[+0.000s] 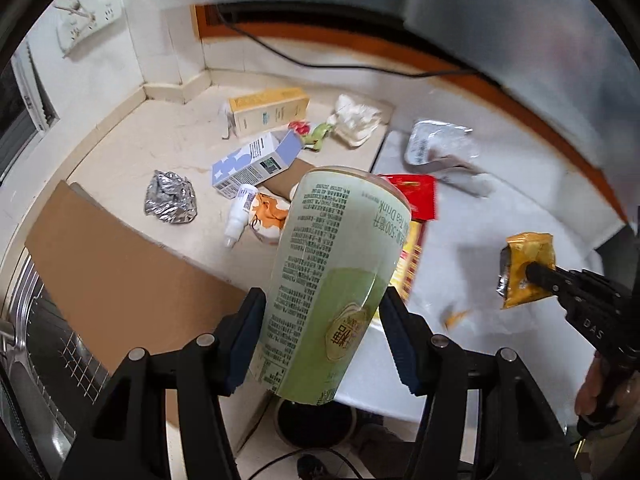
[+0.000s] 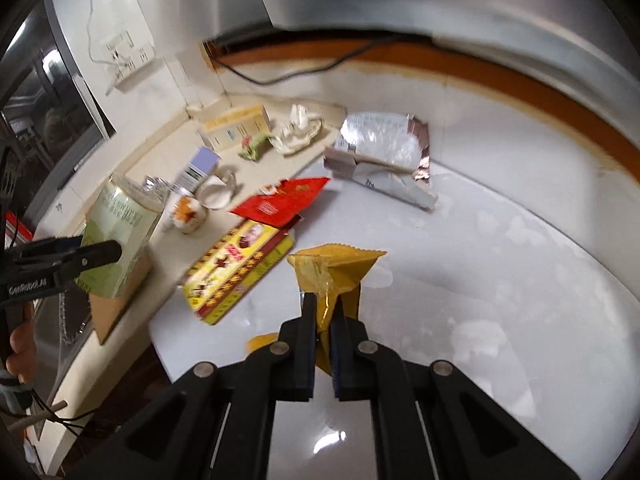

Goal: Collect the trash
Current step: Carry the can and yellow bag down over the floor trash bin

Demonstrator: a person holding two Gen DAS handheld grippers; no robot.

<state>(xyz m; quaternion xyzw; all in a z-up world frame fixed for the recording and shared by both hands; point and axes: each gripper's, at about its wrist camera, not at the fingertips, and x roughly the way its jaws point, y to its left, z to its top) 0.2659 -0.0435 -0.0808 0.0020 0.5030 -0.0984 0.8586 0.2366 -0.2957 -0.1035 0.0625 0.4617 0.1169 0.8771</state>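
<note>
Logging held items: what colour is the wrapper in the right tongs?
Mustard yellow wrapper; clearest in the right wrist view.

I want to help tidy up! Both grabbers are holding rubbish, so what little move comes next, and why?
Probably carry both pieces off to a bin; none shows in these views. The left gripper has its jaws clamped on the green tea can, the right gripper pinches the yellow wrapper, and both pieces hang clear of the counter, where more trash waits.
</note>
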